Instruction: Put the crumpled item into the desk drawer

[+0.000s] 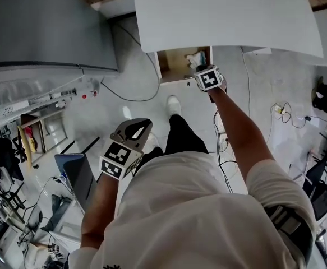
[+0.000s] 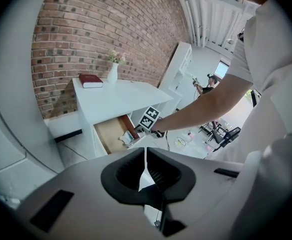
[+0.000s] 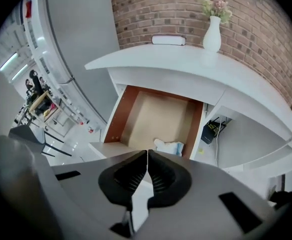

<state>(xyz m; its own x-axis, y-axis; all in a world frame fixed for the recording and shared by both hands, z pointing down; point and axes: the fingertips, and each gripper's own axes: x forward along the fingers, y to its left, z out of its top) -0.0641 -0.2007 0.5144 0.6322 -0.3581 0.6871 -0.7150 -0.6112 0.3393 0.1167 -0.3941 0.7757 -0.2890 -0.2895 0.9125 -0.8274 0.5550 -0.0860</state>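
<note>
The crumpled item, white with a bit of pale blue, lies inside the open wooden desk drawer, at its front edge near the right side wall. In the head view the crumpled item sits in the drawer under the white desk top. My right gripper hovers just in front of the drawer's front right corner, jaws shut and empty. My left gripper hangs low by my leg, far from the desk, also shut on nothing. From there the drawer shows in the distance.
A red book and a white vase with flowers stand on the desk against the brick wall. A large grey cabinet stands left of the desk. Cables trail over the floor; office chairs stand at the right.
</note>
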